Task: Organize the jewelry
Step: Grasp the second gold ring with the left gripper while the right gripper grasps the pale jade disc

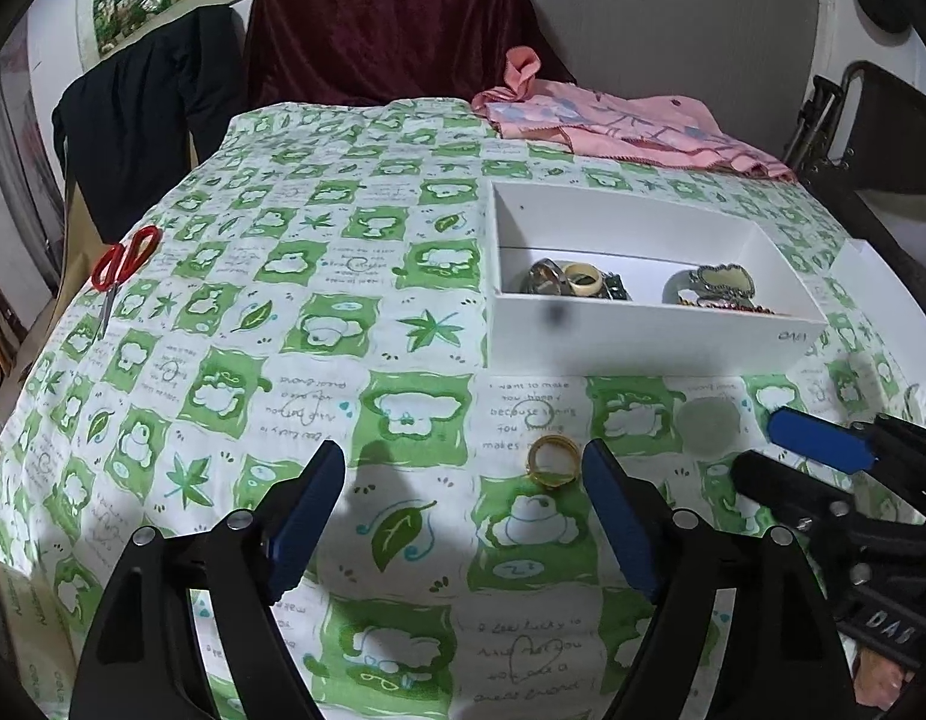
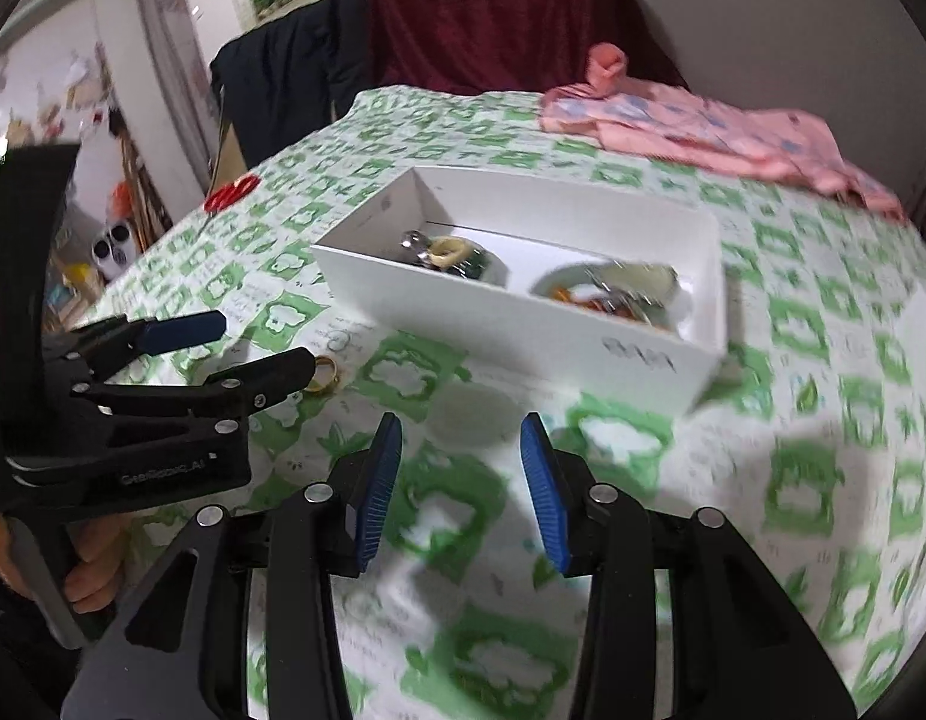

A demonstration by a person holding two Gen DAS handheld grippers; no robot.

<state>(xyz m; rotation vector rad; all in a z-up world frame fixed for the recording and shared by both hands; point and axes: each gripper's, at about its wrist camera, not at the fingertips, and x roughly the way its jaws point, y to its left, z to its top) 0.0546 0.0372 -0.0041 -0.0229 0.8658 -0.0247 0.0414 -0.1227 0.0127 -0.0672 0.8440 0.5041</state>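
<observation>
A white box (image 1: 643, 336) (image 2: 523, 336) stands on the green-patterned tablecloth and holds rings and bangles (image 1: 577, 282) (image 2: 451, 255) on its left side and more jewelry (image 1: 721, 288) (image 2: 613, 294) on its right. A gold ring (image 1: 552, 461) (image 2: 324, 374) lies on the cloth in front of the box. My left gripper (image 1: 463, 516) (image 2: 265, 342) is open, and the ring lies just ahead of its right finger. A pale translucent disc (image 1: 707, 425) (image 2: 475, 414) lies on the cloth. My right gripper (image 2: 461, 480) (image 1: 757, 444) is open, just behind the disc.
Red-handled scissors (image 1: 118, 270) (image 2: 229, 192) lie near the table's left edge. A pink cloth (image 1: 619, 126) (image 2: 715, 132) lies at the far right. A chair with a dark red cover (image 1: 391, 24) and a black garment (image 1: 145, 120) stand behind the table.
</observation>
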